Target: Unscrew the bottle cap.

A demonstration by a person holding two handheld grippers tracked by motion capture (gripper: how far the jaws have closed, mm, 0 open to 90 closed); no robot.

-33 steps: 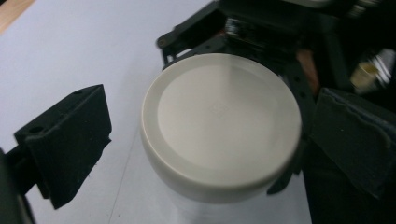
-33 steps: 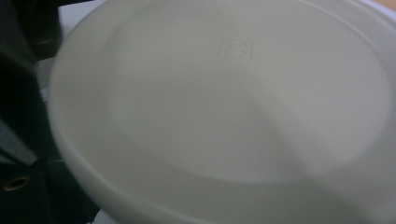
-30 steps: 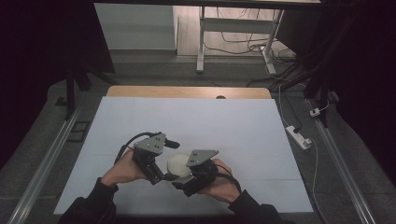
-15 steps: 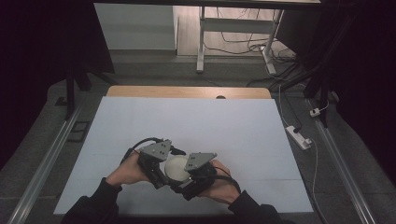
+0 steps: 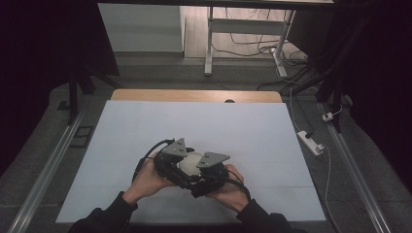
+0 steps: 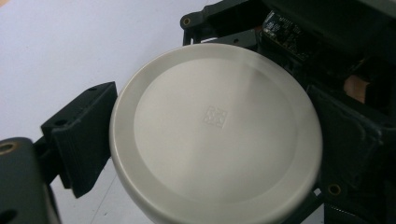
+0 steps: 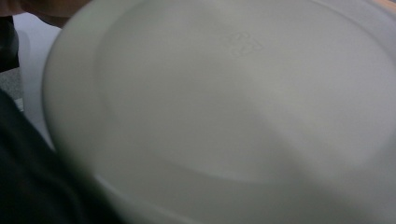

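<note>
A white round disc [image 5: 190, 161] with a raised rim and a small embossed mark at its centre is held above the near middle of the table between both hand-held grippers. My left gripper [image 5: 180, 166] comes at it from the left. In the left gripper view the disc [image 6: 215, 135] faces the camera, with black fingers [image 6: 79, 135] pressed on its rim at both sides. My right gripper [image 5: 205, 171] meets the disc from the right. In the right gripper view the disc [image 7: 233, 102] sits very close and blurred, and the jaws' grip is hidden.
A white sheet [image 5: 243, 126] covers the table, with a wooden strip [image 5: 194, 95] along the far edge. On the floor at the right lies a power strip [image 5: 310, 142]. Metal rails [image 5: 43, 179] run along both sides, and a desk frame [image 5: 210, 43] stands beyond.
The left gripper has shifted a little to the right, closer to the right one. The disc stays held between them, slightly farther from the near edge.
</note>
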